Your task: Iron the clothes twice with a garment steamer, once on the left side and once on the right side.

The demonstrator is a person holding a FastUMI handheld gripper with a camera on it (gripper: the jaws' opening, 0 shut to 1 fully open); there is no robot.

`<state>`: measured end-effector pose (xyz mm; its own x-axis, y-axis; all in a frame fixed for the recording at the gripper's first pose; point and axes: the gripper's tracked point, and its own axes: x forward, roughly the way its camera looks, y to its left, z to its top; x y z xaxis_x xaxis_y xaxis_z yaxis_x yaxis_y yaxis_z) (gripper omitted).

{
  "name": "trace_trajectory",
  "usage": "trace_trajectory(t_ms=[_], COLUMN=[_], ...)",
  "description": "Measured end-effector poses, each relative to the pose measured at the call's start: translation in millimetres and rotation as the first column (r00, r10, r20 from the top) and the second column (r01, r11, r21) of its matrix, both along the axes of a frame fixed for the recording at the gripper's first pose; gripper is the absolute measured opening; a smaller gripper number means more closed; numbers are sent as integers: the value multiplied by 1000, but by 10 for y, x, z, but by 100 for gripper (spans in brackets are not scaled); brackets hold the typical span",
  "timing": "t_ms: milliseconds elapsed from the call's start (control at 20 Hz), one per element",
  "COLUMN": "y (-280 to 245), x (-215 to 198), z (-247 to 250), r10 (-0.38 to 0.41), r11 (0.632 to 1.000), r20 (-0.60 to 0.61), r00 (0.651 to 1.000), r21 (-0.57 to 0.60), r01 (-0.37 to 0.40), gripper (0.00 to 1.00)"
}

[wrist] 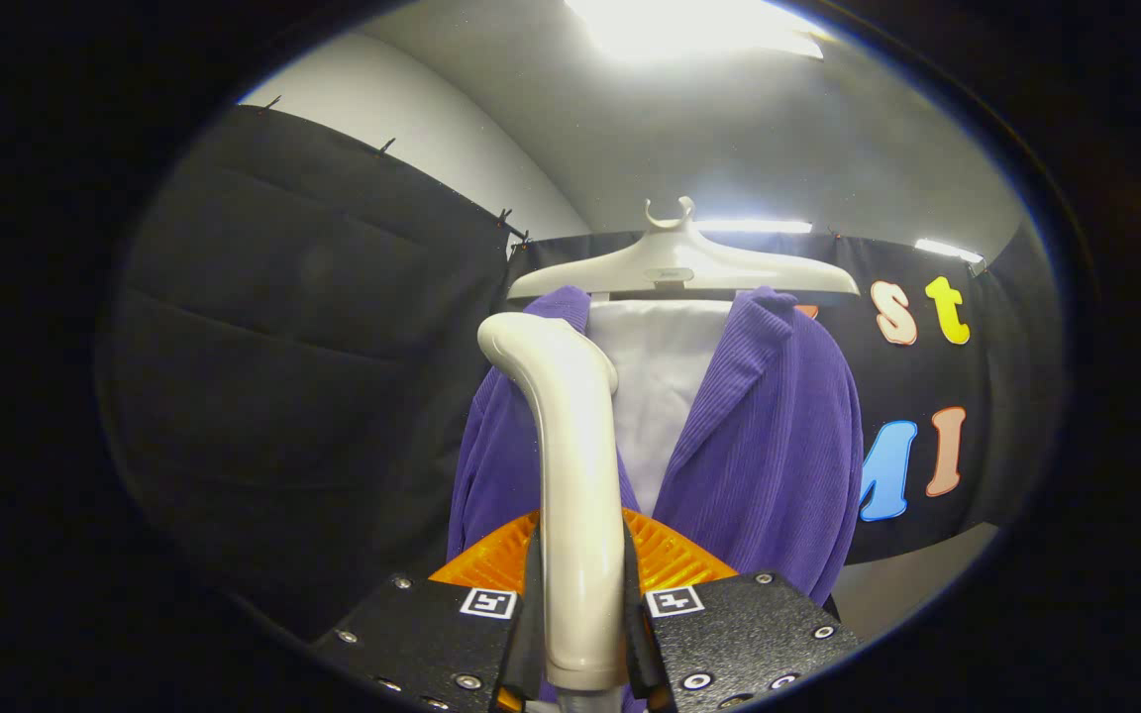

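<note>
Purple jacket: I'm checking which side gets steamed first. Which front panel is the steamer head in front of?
The panel beside the side cloth wall: the steamer, clamped in the tongs, overlaps it. The other panel of the purple jacket hangs uncovered.

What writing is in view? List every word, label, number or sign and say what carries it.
On the white plastic hanger, a small mark: too small to read.
On the hand-held gripper, shut on the cream plastic steamer handle, two square black-and-white markers: patterns, no words.
On the purple ribbed jacket: none.
</note>
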<state>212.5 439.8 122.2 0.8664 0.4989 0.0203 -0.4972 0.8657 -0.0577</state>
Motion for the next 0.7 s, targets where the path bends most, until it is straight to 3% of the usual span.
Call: trace_trajectory(t_ms=[700], y=[-140], x=[-325], z=[-683], r10=[17], r11=[999], r20=[-95], r00=[995], r21=[-37], r01=[-21], gripper=[33])
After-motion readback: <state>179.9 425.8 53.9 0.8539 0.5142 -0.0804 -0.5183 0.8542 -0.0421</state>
